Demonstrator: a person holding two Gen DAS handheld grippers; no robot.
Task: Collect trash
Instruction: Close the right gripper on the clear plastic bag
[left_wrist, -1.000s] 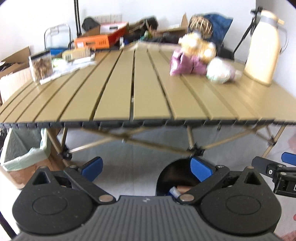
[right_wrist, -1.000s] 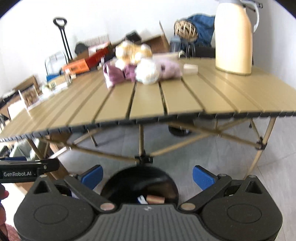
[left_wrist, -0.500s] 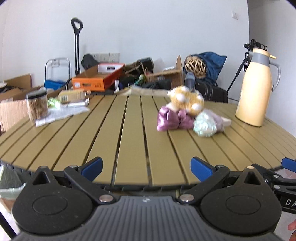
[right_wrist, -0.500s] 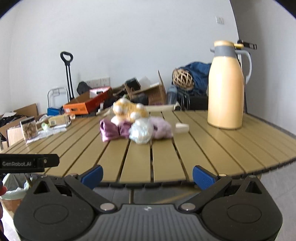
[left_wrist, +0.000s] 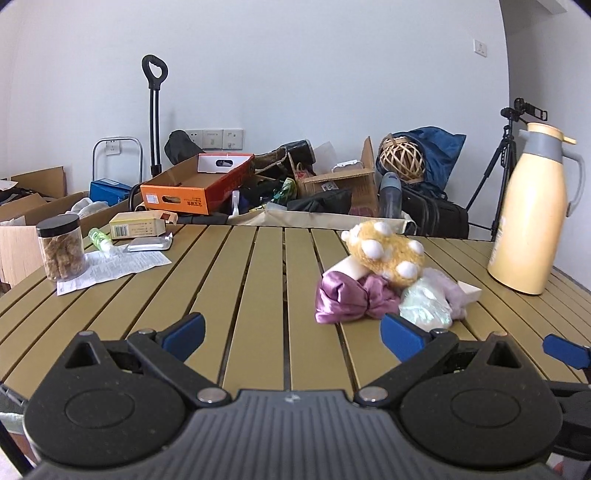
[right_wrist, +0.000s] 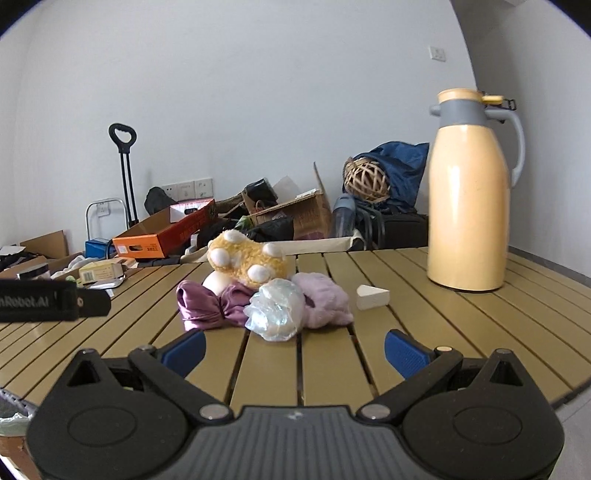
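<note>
A small heap lies on the slatted tan table (left_wrist: 255, 295) (right_wrist: 413, 332): a crumpled clear plastic bag (right_wrist: 277, 314) (left_wrist: 424, 306), a purple satin cloth (left_wrist: 347, 299) (right_wrist: 207, 304), a yellow plush paw (left_wrist: 388, 254) (right_wrist: 247, 260), a lilac fluffy piece (right_wrist: 325, 302) and a white wedge (right_wrist: 371, 296). My right gripper (right_wrist: 294, 350) stands open just short of the plastic bag. My left gripper (left_wrist: 291, 334) is open too, low over the table's near edge, left of the heap. Both are empty.
A cream thermos jug (right_wrist: 469, 192) (left_wrist: 532, 210) stands at the right. At the far left sit a jar of snacks (left_wrist: 61, 247), a paper sheet (left_wrist: 110, 267), a small box (left_wrist: 138, 225) and a foil pack (left_wrist: 147, 243). Boxes and bags crowd the wall behind.
Both grippers have risen from below the table edge, where a black bin showed, to tabletop height. They have closed in on the heap, staying open.
</note>
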